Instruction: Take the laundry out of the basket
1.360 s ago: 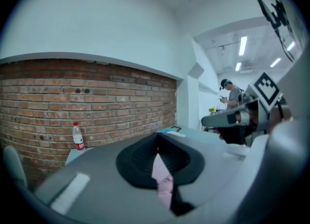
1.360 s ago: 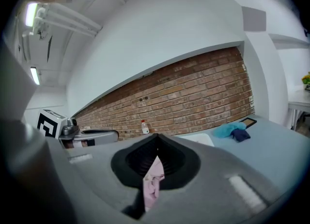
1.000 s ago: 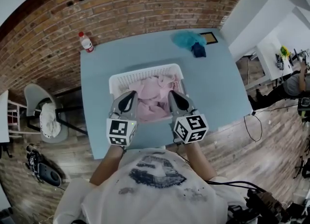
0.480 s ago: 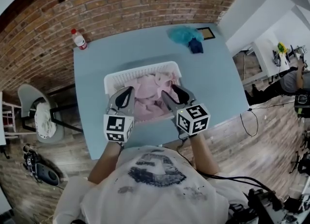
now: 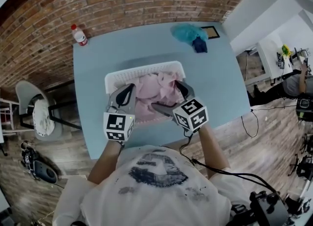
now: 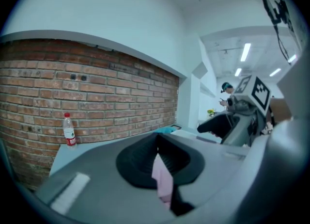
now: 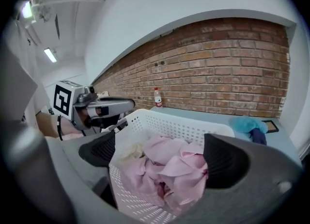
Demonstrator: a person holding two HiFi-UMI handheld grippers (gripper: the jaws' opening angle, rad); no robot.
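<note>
laundry (image 7: 169, 167) | left fingers (image 6: 138, 162) pinching it | right fingers (image 7: 224, 162) just opened, straddling it

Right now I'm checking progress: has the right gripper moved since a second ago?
Yes. The right gripper moved toward the basket; its jaws just opened, laundry between them, ungripped.

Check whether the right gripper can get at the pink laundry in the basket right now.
Probably yes: the right gripper hangs at the white basket's open top, its jaws just opened with pink laundry between them, ungripped.
</note>
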